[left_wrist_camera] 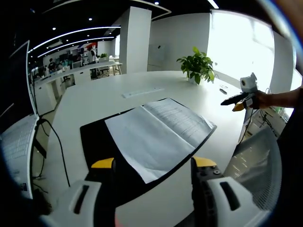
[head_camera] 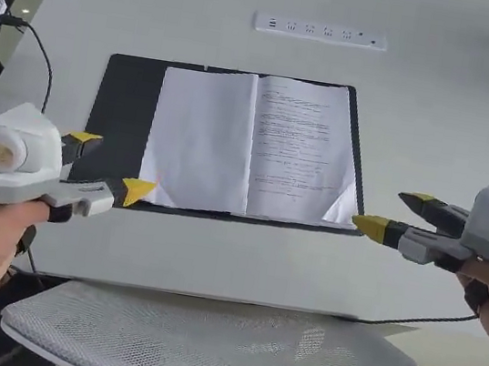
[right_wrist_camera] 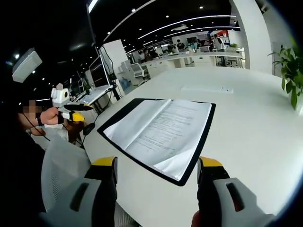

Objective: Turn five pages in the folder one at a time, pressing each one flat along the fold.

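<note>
I see the big white table (head_camera: 439, 111) in front of me. A mesh chair (head_camera: 203, 338) sits at its near edge. The black folder (head_camera: 126, 110) lies open and flat in the middle of the table. It has a blank page (head_camera: 200, 140) on the left and a printed page (head_camera: 301, 145) on the right, with one near corner curled up a bit. My left gripper (head_camera: 111, 164) hangs by the folder's near left corner, jaws wide apart, holding nothing. My right gripper (head_camera: 393, 213) hangs by the near right corner, jaws wide too, nothing in them. A white power strip (head_camera: 320, 31) lies past the folder.
</note>
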Demonstrator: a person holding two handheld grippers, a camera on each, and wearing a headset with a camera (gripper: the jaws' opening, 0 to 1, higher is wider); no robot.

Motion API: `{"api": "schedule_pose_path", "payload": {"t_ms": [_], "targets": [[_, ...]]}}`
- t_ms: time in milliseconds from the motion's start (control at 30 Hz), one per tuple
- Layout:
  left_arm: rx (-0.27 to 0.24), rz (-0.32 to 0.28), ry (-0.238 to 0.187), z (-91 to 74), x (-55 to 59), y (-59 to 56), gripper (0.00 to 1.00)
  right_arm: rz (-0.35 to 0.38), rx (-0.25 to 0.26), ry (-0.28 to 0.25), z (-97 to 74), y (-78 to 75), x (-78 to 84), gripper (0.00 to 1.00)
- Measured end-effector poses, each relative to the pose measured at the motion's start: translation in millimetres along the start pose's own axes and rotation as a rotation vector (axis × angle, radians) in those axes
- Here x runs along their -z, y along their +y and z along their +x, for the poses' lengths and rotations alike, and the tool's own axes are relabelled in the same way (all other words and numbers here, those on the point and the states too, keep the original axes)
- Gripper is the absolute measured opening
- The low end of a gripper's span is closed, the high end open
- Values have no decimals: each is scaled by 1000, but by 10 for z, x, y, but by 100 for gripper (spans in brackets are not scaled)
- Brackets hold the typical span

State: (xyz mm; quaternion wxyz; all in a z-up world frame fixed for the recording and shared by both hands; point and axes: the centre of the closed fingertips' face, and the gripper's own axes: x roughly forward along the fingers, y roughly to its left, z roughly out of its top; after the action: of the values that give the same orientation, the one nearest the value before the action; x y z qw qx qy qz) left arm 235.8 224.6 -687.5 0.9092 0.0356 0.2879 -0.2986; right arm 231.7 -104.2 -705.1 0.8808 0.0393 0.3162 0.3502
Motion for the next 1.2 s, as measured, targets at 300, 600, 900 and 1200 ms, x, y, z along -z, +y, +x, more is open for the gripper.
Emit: {"api": "schedule_pose_path", "payload": {"t_ms": [300, 600, 900, 1200], "targets": [[-16, -34, 6, -78, 71, 5, 68, 10, 5, -2, -72, 66, 54, 72], [4, -19, 1, -28, -30, -77, 70, 28, 21, -14, -105, 40, 60, 73], [41, 21, 3, 96, -159, -187, 70, 32, 28, -17, -119, 16, 57, 73], [90, 57, -7, 311, -343, -335, 69, 41, 32, -25, -134, 0, 55, 72]]}}
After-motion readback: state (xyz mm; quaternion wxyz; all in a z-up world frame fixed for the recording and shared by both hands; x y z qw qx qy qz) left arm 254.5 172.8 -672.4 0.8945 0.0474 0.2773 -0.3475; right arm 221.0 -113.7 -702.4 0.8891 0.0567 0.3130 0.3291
